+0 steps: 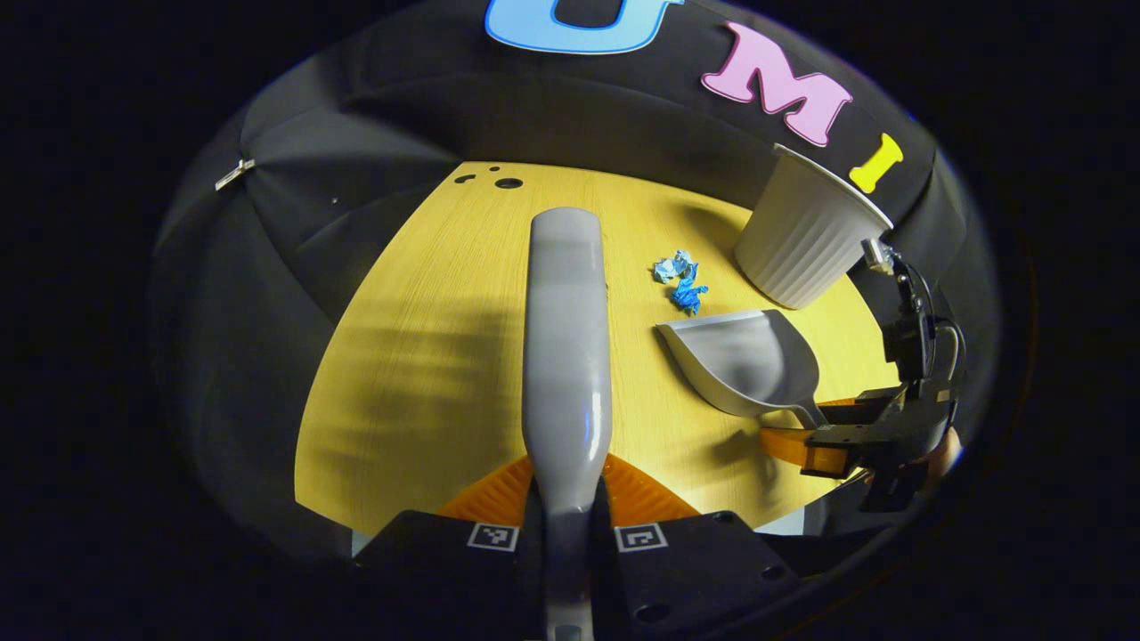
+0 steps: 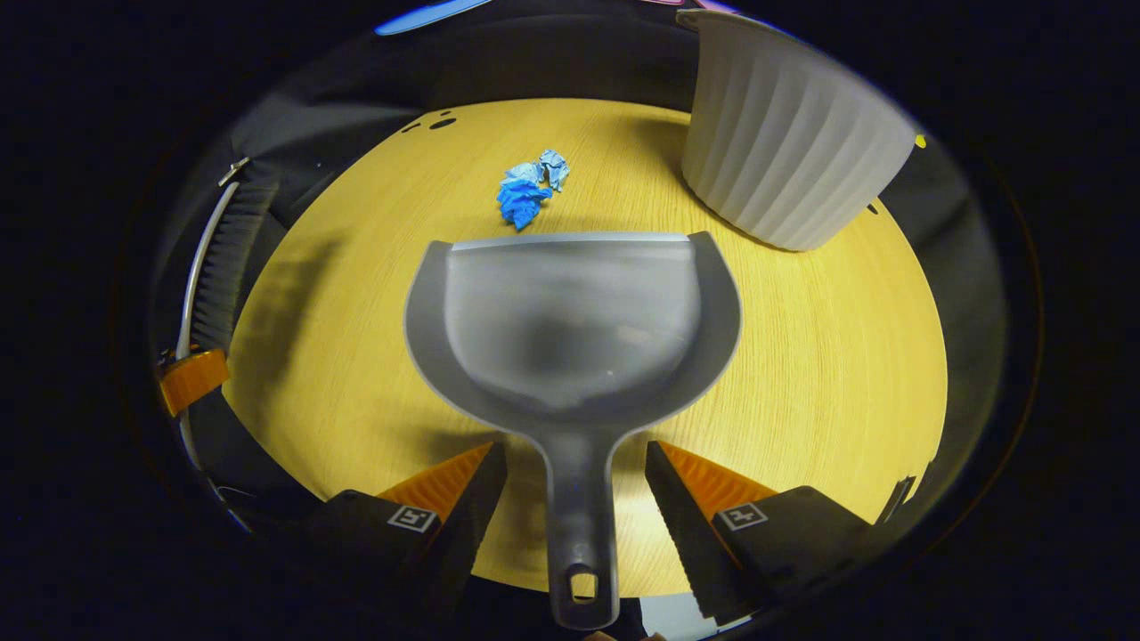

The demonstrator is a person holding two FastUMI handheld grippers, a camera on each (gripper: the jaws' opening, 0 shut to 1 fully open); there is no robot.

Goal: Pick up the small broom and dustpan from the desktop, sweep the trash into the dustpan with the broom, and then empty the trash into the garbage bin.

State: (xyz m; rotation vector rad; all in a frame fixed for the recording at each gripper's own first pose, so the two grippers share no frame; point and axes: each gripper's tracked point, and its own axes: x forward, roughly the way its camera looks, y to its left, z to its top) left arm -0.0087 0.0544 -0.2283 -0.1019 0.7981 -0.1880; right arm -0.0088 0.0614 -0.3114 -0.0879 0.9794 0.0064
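In the left gripper view, the broom [image 1: 566, 347] is held clamped between the left gripper [image 1: 566, 507] fingers, with the blue trash [image 1: 679, 280] ahead and rightward on the wooden tabletop [image 1: 427, 356].

In the right gripper view, the right gripper [image 2: 577, 499] fingers are spread wide around the dustpan [image 2: 574, 329] handle, apparently ungrasped; the trash lies unswept just beyond its lip, the garbage bin [image 2: 793, 151] ahead-right. Sweeping and emptying are judged outstanding.

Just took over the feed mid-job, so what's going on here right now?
A person is working two handheld grippers on a wooden table. The left gripper is shut on the broom. The right gripper sits open on either side of the dustpan handle, not gripping it. The crumpled blue trash lies unswept just past the dustpan's lip, with the white bin nearby.
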